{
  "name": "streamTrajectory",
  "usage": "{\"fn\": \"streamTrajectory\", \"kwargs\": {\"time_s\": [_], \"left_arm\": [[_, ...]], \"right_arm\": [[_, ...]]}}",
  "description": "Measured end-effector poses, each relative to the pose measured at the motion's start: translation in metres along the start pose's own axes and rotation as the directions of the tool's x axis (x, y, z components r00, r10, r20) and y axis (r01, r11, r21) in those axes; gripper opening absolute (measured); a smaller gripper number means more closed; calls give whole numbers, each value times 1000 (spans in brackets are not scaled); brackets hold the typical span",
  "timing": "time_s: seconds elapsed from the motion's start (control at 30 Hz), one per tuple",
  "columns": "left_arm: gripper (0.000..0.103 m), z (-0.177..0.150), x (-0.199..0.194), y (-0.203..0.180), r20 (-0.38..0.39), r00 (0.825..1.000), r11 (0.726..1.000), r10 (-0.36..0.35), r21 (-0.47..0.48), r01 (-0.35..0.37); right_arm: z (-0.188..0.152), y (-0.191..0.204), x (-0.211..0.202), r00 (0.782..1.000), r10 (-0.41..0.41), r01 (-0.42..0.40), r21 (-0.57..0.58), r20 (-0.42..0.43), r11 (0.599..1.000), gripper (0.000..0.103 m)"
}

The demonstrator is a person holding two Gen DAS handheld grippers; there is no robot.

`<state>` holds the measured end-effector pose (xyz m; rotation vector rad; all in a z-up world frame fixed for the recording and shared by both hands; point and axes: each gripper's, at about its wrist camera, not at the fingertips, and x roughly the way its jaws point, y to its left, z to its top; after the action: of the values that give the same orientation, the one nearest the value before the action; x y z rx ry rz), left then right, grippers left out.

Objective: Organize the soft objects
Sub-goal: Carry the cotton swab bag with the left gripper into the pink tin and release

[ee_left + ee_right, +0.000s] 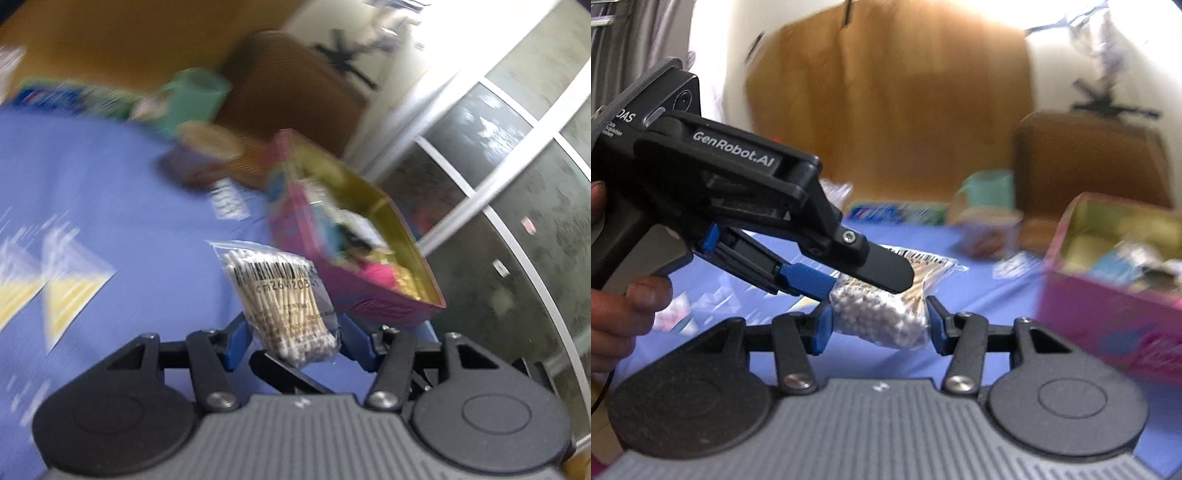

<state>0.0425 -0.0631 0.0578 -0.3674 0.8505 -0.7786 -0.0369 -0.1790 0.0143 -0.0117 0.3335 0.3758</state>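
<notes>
A clear bag of cotton swabs (284, 295) with a barcode label is held above the blue cloth (110, 192). My left gripper (291, 332) is shut on its lower end. In the right wrist view the same bag (886, 314) sits between the fingers of my right gripper (879, 325), which are close against its sides; whether they press it I cannot tell. The left gripper (857, 273) reaches in from the left and holds the bag. A pink box (354, 266) with a yellow inside holds several small items, just right of the bag; it also shows in the right wrist view (1108, 295).
On the cloth's far side stand a teal cup (195, 99), a small round container (207, 147) and a blue-green packet (74, 98). A brown woven basket (291, 88) is behind them. Triangular patterns (70, 288) mark the cloth. A glass door (498, 184) is at right.
</notes>
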Motion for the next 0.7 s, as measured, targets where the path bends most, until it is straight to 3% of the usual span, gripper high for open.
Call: {"fn": "streamTrajectory", "kwargs": {"time_s": [0.13, 0.3, 0.33, 0.4, 0.5, 0.53, 0.63, 0.7], "left_arm": [[54, 26, 40, -44, -28, 999, 993, -34, 115, 37], [58, 54, 101, -90, -66, 996, 970, -54, 232, 68], [64, 59, 113, -96, -57, 998, 964, -36, 261, 50], [67, 66, 135, -105, -23, 999, 953, 32, 302, -23], [67, 67, 152, -106, 11, 989, 940, 146, 311, -142], [67, 64, 153, -104, 14, 987, 939, 161, 307, -157], [73, 54, 150, -98, 37, 974, 916, 223, 334, -222], [73, 48, 147, -98, 57, 959, 896, 276, 346, -279]], "right_arm": [[11, -31, -19, 990, -120, 120, 9, 79, 993, 54], [19, -81, -37, 955, -270, 265, 57, 121, 963, 54], [21, -93, -38, 944, -302, 296, 65, 129, 953, 55], [24, -119, -34, 914, -384, 378, 67, 129, 923, 58], [21, -161, -22, 846, -532, 530, 59, 35, 846, 62], [18, -172, -22, 836, -548, 546, 79, 14, 834, 62], [9, -182, -37, 854, -521, 509, 175, 22, 843, 62], [6, -181, -41, 851, -524, 511, 190, 27, 839, 62]]}}
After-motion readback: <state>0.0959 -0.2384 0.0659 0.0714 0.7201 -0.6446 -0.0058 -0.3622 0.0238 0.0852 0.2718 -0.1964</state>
